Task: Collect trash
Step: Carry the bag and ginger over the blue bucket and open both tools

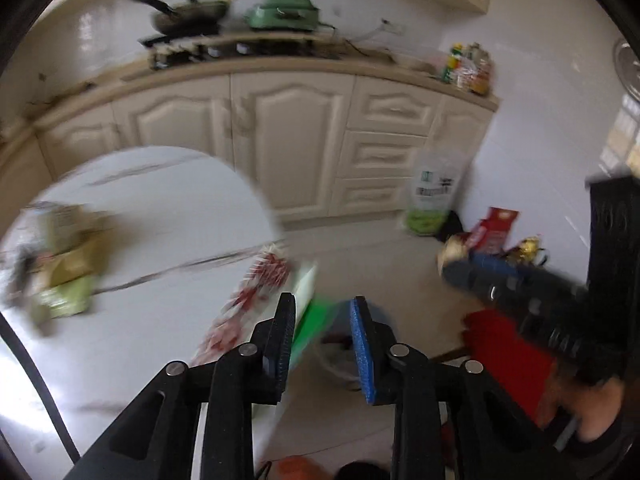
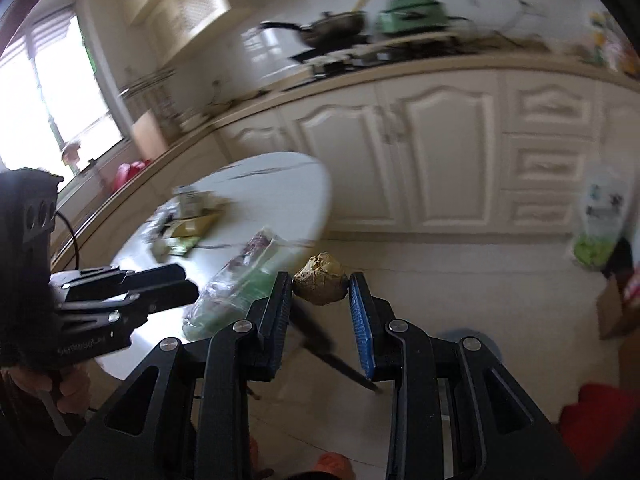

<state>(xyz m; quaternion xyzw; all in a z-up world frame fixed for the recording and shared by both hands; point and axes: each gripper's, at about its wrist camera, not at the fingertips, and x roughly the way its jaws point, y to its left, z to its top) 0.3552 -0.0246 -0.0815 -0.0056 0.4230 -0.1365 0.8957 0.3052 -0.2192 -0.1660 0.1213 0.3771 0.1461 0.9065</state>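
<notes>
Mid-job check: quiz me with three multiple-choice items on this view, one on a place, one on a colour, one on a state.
1. The frying pan is: A on the counter; B on the floor; C in a drawer.
2. The round table is: A red; B white; C black.
3. The right gripper is: A open, empty; B shut on a brown lump; C out of view.
Answers: A, it sits beside the green cooker; B, its top shows white; B, the lump spans both pads.
</notes>
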